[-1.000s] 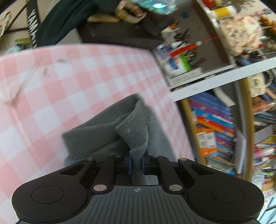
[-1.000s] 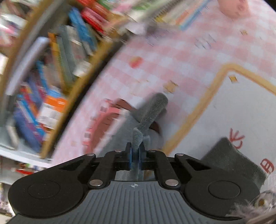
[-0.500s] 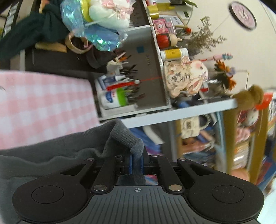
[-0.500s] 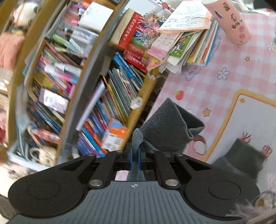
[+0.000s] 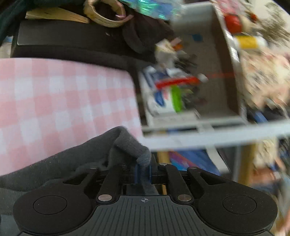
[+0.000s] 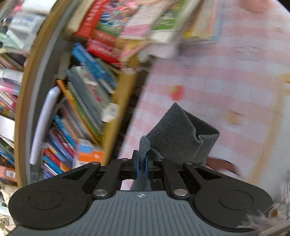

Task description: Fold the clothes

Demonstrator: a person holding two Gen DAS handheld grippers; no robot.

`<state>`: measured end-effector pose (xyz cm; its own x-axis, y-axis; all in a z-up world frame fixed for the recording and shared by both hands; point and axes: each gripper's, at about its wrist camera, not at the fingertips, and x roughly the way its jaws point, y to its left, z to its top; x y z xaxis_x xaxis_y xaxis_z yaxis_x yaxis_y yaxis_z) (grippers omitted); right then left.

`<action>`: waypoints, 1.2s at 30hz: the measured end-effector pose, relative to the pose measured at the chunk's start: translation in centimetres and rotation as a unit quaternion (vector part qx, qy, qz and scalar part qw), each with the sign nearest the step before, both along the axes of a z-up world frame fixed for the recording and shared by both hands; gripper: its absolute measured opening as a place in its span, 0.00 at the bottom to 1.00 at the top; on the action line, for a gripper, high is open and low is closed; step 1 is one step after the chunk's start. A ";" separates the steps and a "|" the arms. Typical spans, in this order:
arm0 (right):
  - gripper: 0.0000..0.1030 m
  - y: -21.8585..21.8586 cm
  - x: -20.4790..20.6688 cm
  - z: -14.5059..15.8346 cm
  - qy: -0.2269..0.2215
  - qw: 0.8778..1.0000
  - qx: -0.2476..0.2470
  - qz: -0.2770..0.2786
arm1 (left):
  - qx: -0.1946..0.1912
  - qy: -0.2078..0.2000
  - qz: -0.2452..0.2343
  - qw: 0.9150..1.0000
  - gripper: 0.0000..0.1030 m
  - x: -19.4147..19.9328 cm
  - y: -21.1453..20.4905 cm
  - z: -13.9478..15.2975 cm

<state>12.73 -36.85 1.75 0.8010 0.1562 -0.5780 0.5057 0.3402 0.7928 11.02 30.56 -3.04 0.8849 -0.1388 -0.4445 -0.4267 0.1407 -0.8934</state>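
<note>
Left wrist view: left gripper [image 5: 142, 170] clamped on a ribbed edge of grey knit garment [image 5: 76, 159], blue pads pressed against the cloth on both sides. Rest of garment draped leftward from the jaws, lying over the gripper body and hanging in front of pink checked tablecloth [image 5: 54, 98]. Beyond the cloth's far edge, dark furniture [image 5: 72, 45] bearing a woven ring [image 5: 105, 16]. To the right, grey shelf unit [image 5: 208, 123] holding pens and tubes, heavily blurred; contents not identifiable in detail.

Right wrist view: right gripper [image 6: 141, 167] likewise closed on a fold of the same grey garment [image 6: 174, 132], a ribbed band rising from the jaws and curling to the right above the pink checked cloth [image 6: 226, 87]. Bookshelf [image 6: 81, 101] packed with colourful books on the left, blurred. Fluffy grey item at lower right corner, nature unclear.
</note>
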 end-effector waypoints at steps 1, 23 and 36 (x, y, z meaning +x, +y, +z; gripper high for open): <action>0.13 0.1 1.3 0.0 -0.008 1.000 0.000 0.002 | -0.022 0.000 0.008 1.000 0.26 0.6 0.3 -0.3; 0.19 10.4 -15.6 -0.2 0.033 0.785 -0.442 0.433 | 0.326 0.080 -0.186 0.923 0.19 -10.5 -2.2 1.7; 0.37 10.4 -16.0 -3.1 0.073 0.788 -0.461 0.401 | 0.308 0.135 -0.156 0.929 0.05 -13.9 -1.6 -1.3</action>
<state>-3.22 -26.41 -1.33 0.5725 0.0389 -0.8190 -0.1028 0.9944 -0.0247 -2.91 28.97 -4.38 0.6888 -0.0150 -0.7248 -0.4769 0.7436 -0.4686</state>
